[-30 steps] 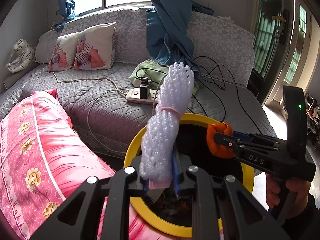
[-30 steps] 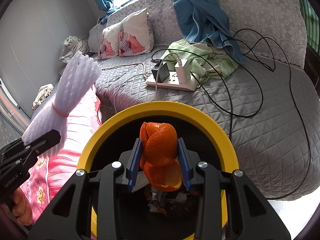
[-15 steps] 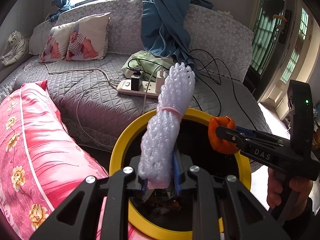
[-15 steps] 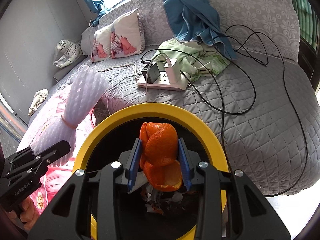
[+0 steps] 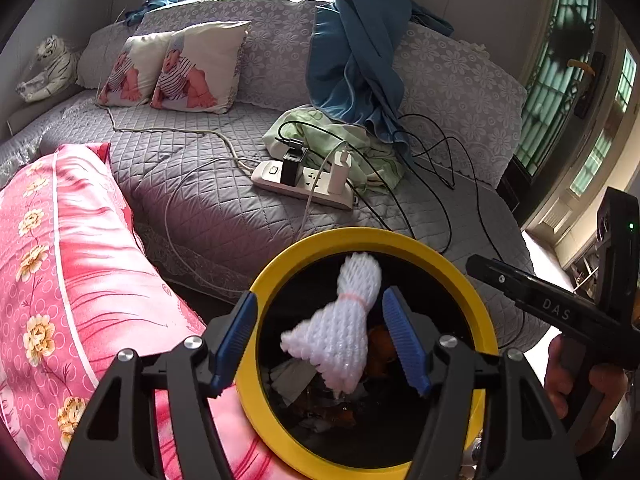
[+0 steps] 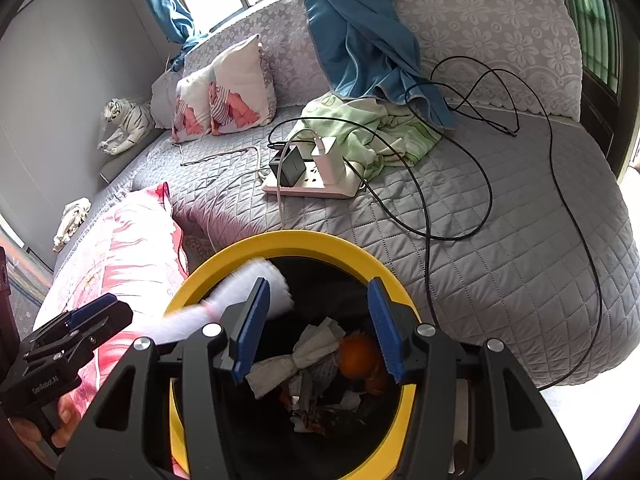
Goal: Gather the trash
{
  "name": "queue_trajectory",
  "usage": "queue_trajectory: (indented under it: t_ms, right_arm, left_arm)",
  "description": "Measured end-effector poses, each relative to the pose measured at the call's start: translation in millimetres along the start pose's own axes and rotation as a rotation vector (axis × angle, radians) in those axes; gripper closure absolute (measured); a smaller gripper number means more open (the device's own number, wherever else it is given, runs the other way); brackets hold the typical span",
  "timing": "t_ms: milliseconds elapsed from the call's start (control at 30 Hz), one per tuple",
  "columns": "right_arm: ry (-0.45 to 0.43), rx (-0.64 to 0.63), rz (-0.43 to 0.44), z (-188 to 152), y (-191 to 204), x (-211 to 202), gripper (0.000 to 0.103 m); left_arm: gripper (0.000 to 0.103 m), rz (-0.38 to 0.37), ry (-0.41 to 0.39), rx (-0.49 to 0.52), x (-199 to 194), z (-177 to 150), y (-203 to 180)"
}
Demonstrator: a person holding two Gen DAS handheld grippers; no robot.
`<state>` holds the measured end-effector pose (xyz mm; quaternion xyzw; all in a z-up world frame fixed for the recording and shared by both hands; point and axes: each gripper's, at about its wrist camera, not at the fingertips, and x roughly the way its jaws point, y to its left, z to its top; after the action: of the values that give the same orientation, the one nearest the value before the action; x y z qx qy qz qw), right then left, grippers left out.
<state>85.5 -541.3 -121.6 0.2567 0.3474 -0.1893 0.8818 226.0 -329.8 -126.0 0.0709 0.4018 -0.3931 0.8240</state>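
White foam netting (image 5: 340, 332) drops free between your left gripper's (image 5: 320, 336) opening jaws, inside the yellow-rimmed bin (image 5: 452, 258). Right view: your right gripper (image 6: 314, 330) is opening too, released; the orange peel (image 6: 356, 356) lies among the bin's (image 6: 320, 240) trash.

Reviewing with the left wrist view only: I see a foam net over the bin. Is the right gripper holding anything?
Observer: No. In the right wrist view the right gripper has its fingers opening, with nothing between them.
Operator: Then where is the orange peel?
Observer: The orange peel lies inside the bin, on top of the other trash.
Operator: Is the foam net inside the rim?
Observer: Seen from the right, the foam net is a blur across the bin's left rim. I cannot tell whether it clears the rim.
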Motion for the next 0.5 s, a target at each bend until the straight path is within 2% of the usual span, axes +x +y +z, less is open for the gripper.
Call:
queue_trajectory:
  t_ms: [267,500]
  right_arm:
    - [-0.018,-0.013,0.000,3,7,-12,0.055]
    - [-0.029,-0.058,0.014,7,30,-23,0.055]
  left_arm:
    - [0.041,0.010,-0.048,-0.028,-17,4,8]
    - [0.041,0.025,-0.109,-0.085,-54,1,30]
